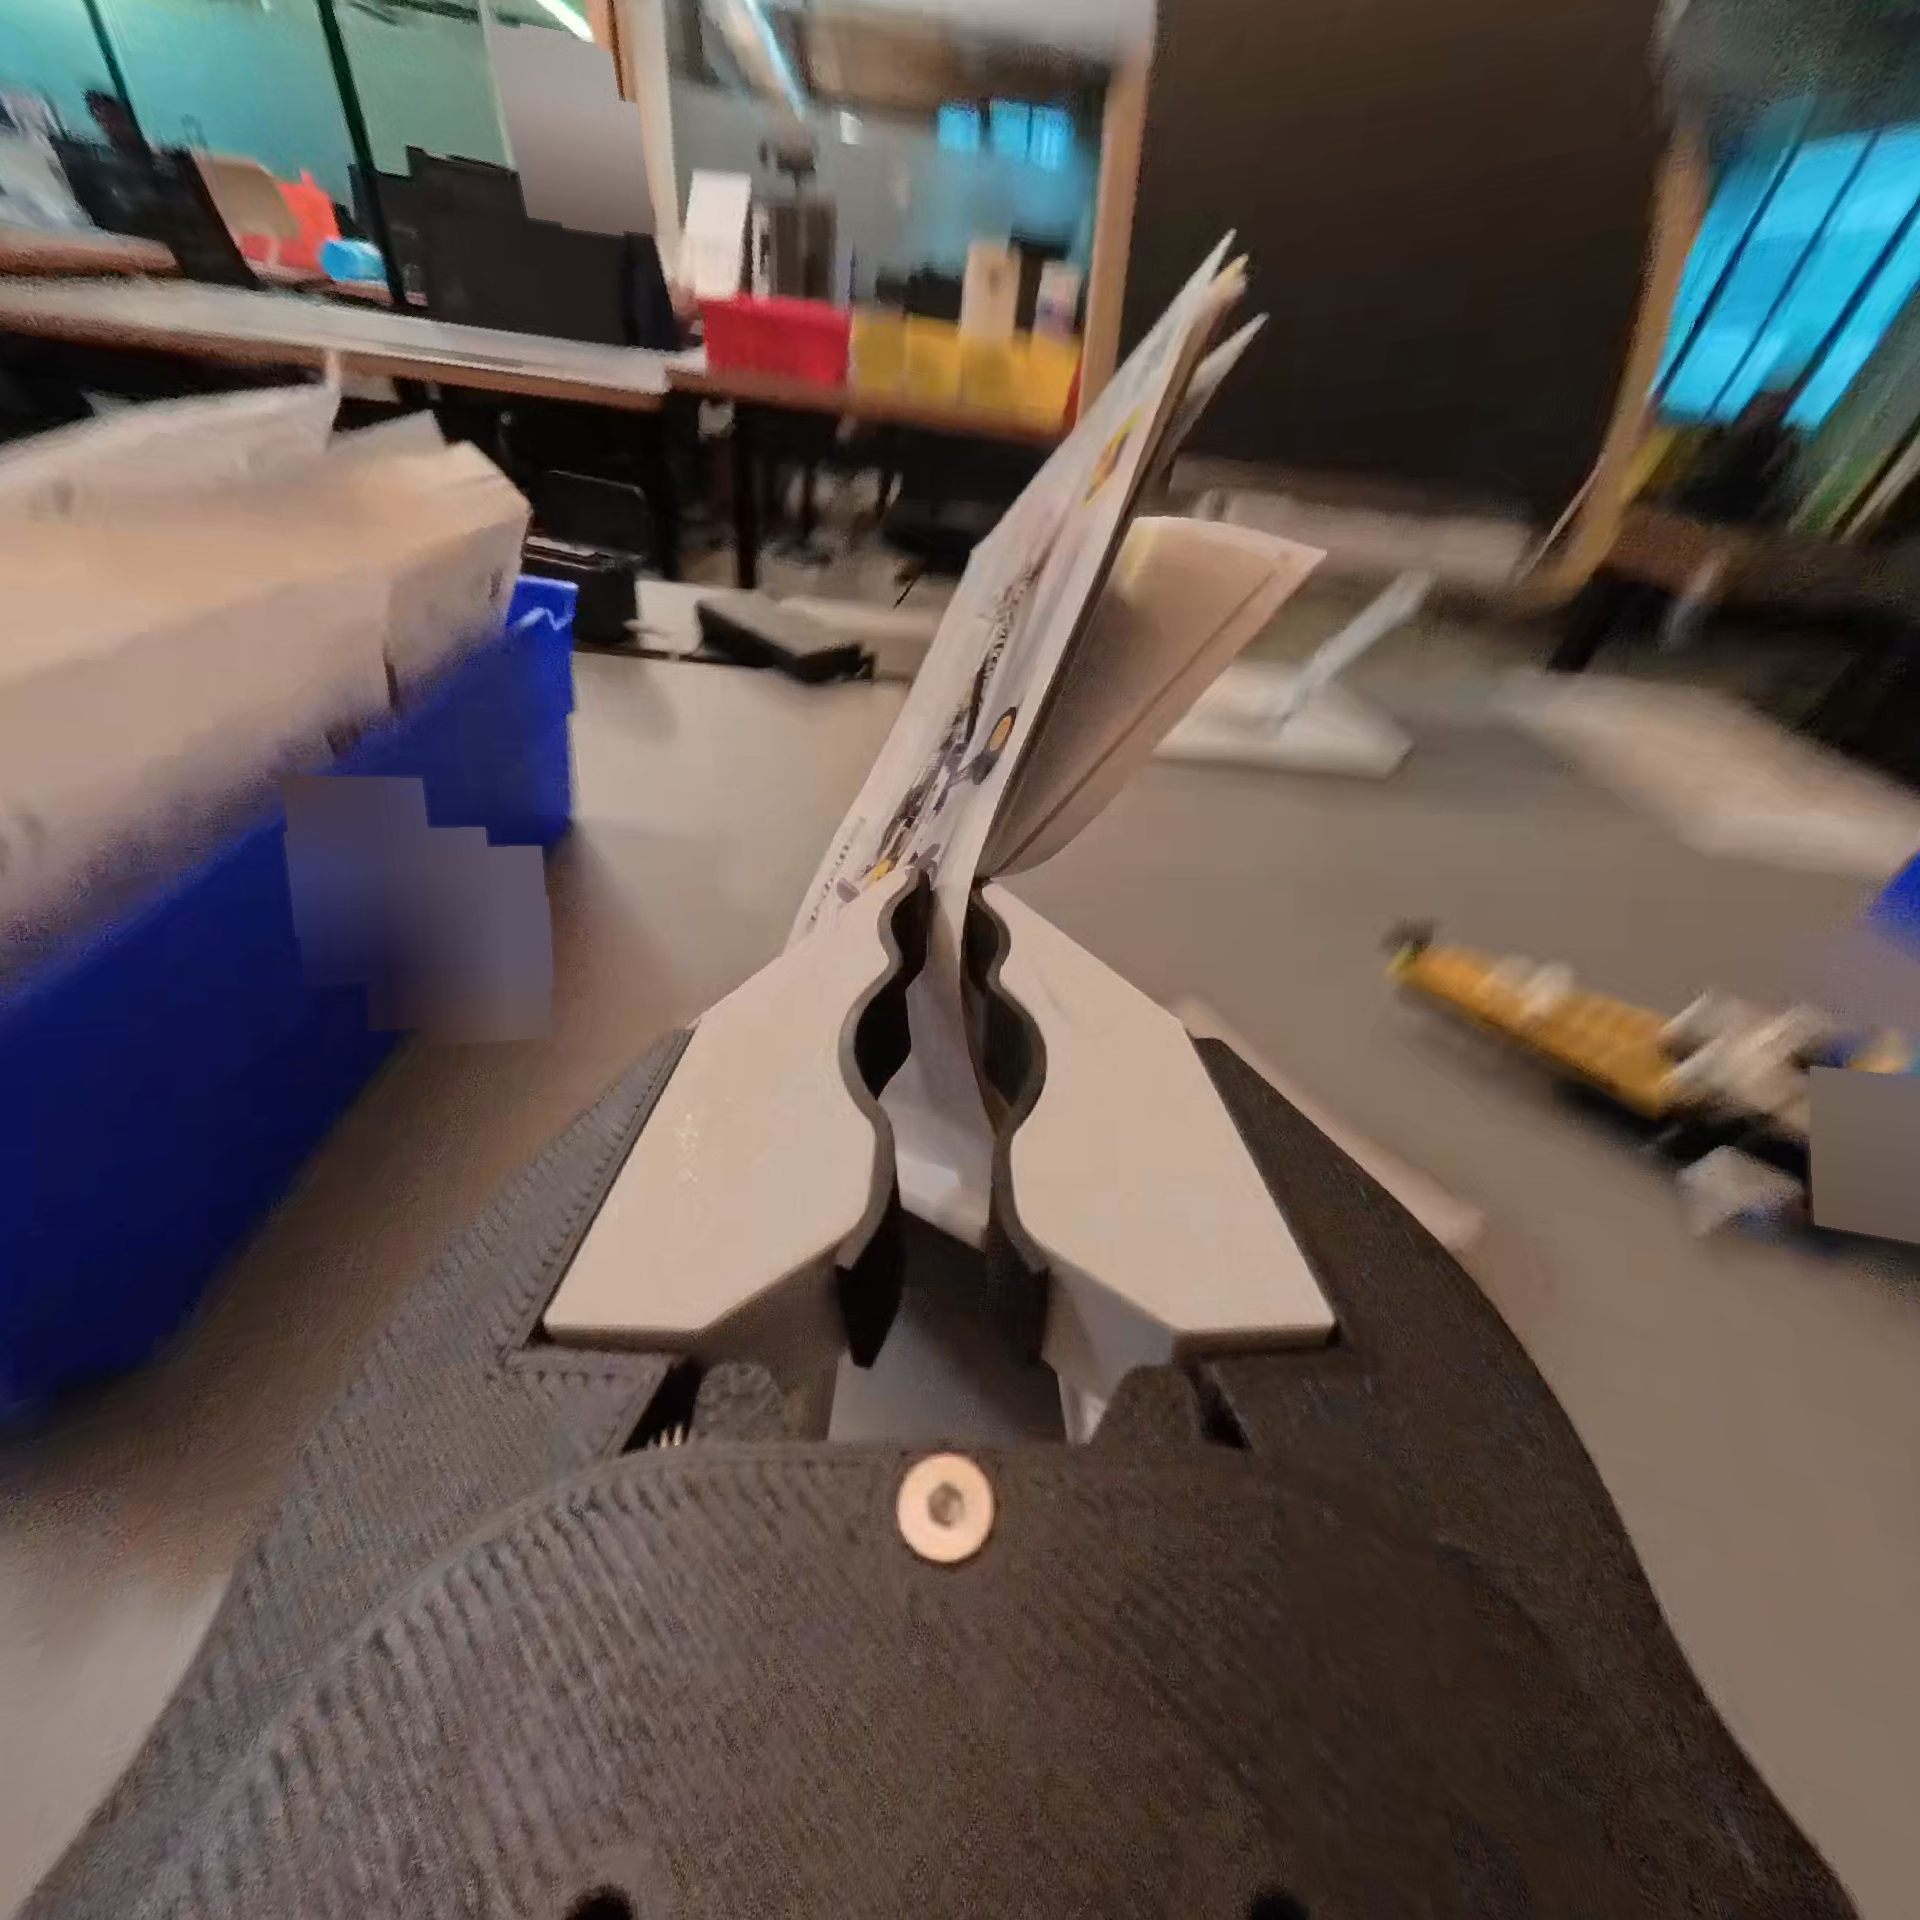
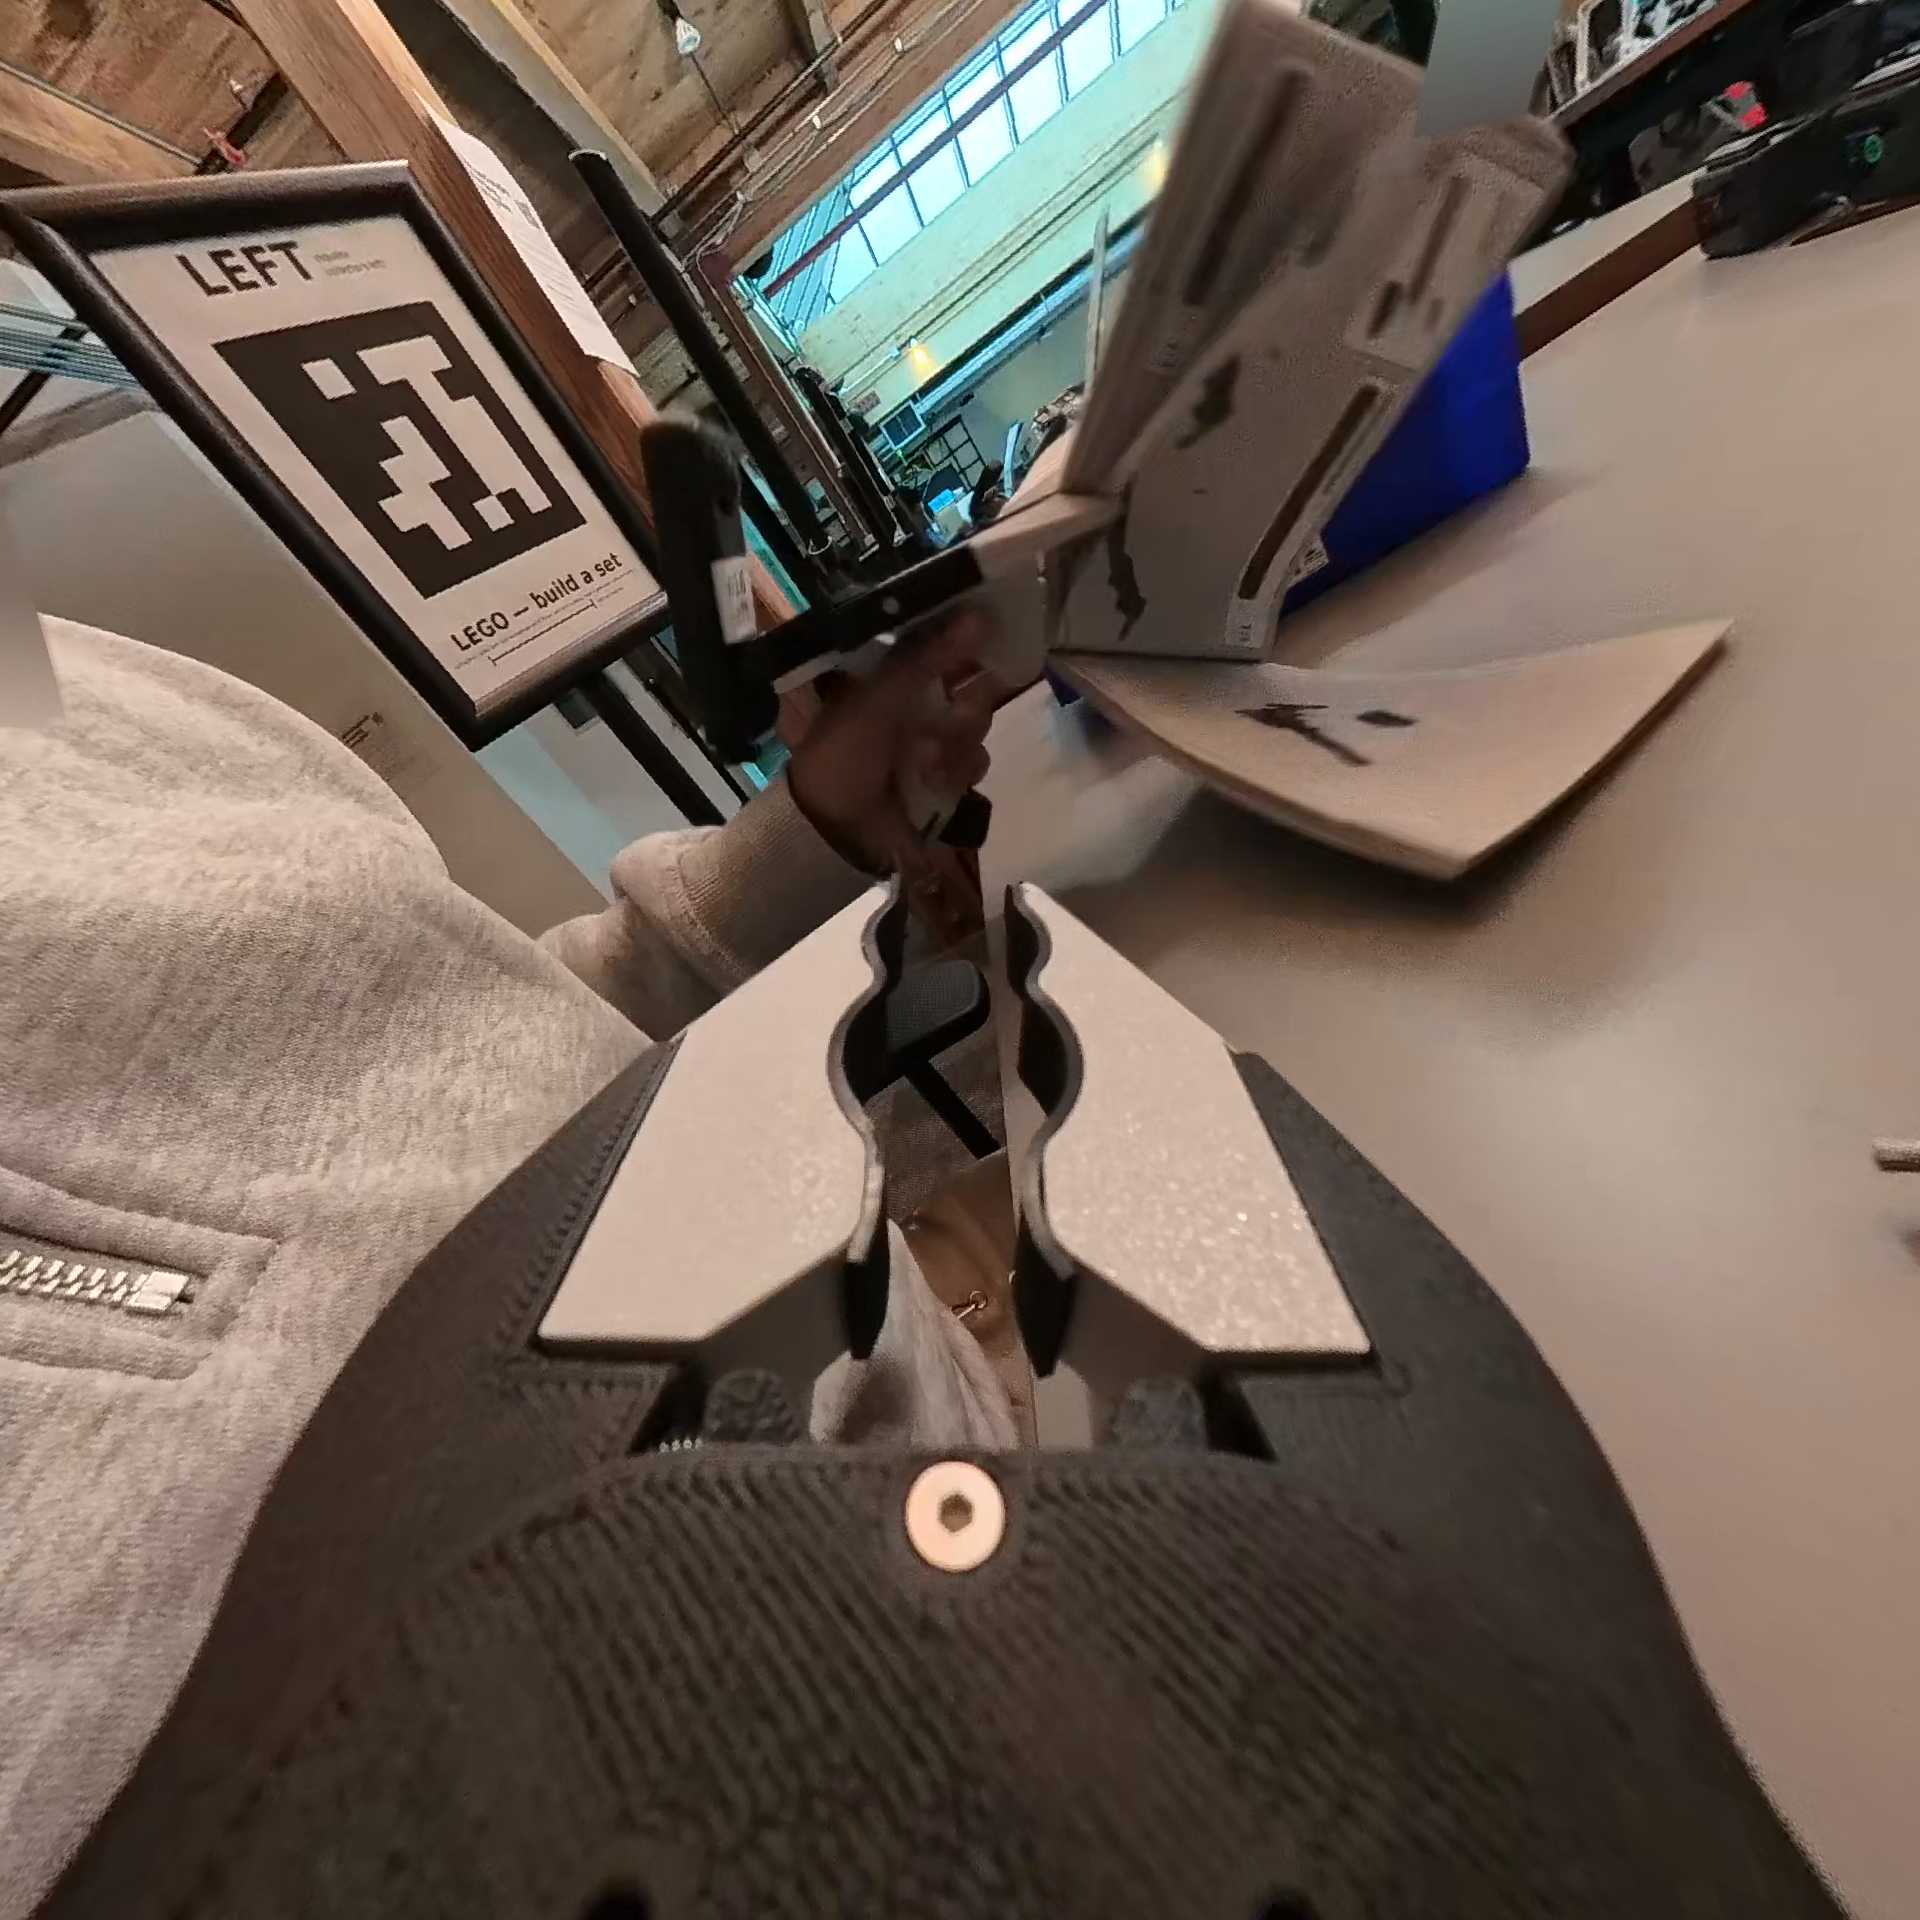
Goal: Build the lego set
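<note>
Above the grey bench, the left hand-held gripper is pinching an instruction booklet, pages fanning; the right hand-held gripper is hovering slightly parted, holding nothing.

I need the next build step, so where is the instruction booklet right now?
The instruction booklet is clamped in the left gripper, fanned open above the table, right of the blue bin.

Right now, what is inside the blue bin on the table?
Pale cardboard boxes fill the blue bin and stick up above its rim. What lies under them is hidden by its wall and the blur.
</note>
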Tool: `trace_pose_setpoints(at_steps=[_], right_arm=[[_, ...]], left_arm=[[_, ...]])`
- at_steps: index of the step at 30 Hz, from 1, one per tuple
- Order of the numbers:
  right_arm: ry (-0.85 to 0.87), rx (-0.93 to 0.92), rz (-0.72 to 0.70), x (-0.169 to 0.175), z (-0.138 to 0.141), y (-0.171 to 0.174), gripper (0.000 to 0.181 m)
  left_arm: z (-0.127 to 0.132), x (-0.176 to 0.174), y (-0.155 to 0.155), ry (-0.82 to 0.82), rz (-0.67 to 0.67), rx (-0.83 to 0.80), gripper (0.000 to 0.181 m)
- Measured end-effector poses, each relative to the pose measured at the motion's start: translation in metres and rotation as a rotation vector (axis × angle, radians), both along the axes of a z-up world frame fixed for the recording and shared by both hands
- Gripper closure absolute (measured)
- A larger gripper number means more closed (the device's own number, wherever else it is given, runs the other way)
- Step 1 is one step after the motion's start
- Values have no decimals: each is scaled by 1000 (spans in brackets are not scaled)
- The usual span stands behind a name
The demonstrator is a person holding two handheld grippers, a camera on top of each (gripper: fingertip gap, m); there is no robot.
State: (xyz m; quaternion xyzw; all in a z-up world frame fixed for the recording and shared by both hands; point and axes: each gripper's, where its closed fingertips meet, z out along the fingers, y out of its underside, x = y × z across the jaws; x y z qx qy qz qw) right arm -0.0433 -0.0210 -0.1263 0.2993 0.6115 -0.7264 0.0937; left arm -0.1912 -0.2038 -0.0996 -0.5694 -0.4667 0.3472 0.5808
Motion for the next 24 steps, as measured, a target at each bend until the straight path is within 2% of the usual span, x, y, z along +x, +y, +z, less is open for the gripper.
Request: trace_pose_setpoints(at_steps=[1, 3, 5, 6, 10, 15, 18, 24], right_arm=[[-1, 2, -10, -1, 0, 1, 164], [-4, 17, -30, -3, -2, 1, 164], [-2, 71, -56, -8, -7, -2, 165], [7, 107, -69, -9, -10, -5, 165], [72, 266, -95, -15, -19, -25, 165], [234, 556, -148, -30, -40, -44, 160], [318, 689, -175, -42, -50, -50, 159], [239, 739, -161, -58, -63, -58, 154]], left_arm=[[2, 3, -5, 15, -10, 186, 176], [-14, 10, -19, -14, 11, 533, 175], [-33, 22, -24, -35, 38, 694, 174], [-37, 24, -28, -23, 92, 718, 175], [-34, 23, -7, -116, 22, 789, 167], [-62, 36, -13, -273, 62, 750, 158], [-63, 49, -20, -350, 27, 728, 150], [-55, 77, -42, -354, 118, 593, 146]])
